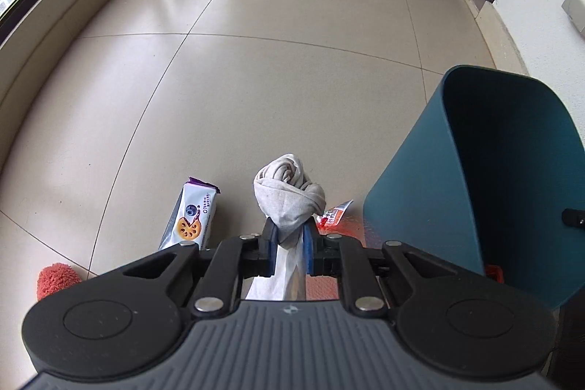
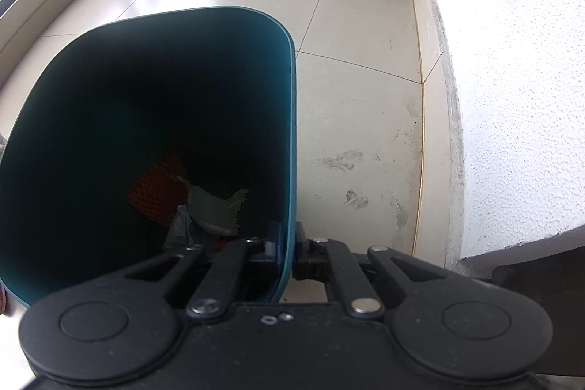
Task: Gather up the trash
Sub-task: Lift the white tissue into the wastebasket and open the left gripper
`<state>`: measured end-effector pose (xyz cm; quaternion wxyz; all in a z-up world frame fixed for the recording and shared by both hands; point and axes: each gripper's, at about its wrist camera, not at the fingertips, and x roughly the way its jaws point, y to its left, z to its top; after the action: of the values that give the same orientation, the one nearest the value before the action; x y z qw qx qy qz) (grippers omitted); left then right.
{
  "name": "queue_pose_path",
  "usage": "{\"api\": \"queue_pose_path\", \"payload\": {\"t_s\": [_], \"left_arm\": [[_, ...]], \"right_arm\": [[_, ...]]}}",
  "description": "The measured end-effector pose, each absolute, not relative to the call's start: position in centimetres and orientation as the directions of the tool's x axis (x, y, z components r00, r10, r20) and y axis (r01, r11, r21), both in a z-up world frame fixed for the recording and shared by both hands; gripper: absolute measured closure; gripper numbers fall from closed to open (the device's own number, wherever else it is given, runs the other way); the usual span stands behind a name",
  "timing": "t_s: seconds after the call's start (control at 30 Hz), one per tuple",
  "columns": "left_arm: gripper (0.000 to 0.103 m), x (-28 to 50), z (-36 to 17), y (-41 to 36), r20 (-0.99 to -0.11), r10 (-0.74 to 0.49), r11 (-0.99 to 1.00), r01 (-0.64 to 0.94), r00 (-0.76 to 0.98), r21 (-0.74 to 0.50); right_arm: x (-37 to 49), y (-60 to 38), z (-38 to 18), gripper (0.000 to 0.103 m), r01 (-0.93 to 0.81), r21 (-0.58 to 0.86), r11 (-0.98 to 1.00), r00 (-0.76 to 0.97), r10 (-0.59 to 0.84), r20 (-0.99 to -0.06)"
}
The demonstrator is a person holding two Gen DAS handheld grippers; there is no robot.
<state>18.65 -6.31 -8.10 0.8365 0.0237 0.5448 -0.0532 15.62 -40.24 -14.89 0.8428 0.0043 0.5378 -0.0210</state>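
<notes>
Left hand-held gripper (image 1: 289, 236) clamped on knotted grey cloth wad (image 1: 289, 196); right hand-held gripper (image 2: 289, 243) pinching smooth teal bin's wall (image 2: 289, 134).

One teal bin (image 1: 420, 192), one rolled sock (image 1: 289, 196), two wrappers (floor) (image 1: 192, 218).

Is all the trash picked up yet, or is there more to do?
Not yet. Some is done: orange netting and pale scraps already lie inside the teal bin, which the right gripper pinches by its rim. In hand: the left gripper holds a knotted grey rag, not dropped in yet. Left on the floor: a snack packet, a small red wrapper and something fuzzy and red.
</notes>
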Motion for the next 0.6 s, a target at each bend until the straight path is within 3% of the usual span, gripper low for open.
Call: {"api": "queue_pose_path", "payload": {"t_s": [0.27,0.47,0.6], "left_arm": [[0.090,17.9,-0.7,-12.8,-0.865,-0.204,0.963,0.252,0.458,-0.094],[0.090,18.0,-1.1,-19.7,-0.855,-0.295,0.918,0.374,0.426,-0.130],[0.090,18.6,-4.2,-23.6,-0.877,-0.283,0.902,0.419,0.388,-0.106]], "right_arm": [[15.6,-40.7,-14.9,0.099,0.046,-0.003,0.999,0.421,-0.022,-0.907],[15.5,-40.9,-15.1,0.099,0.043,0.003,0.999,0.424,-0.015,-0.906],[15.4,-41.2,-15.1,0.099,0.038,0.007,0.999,0.427,-0.010,-0.904]]}}
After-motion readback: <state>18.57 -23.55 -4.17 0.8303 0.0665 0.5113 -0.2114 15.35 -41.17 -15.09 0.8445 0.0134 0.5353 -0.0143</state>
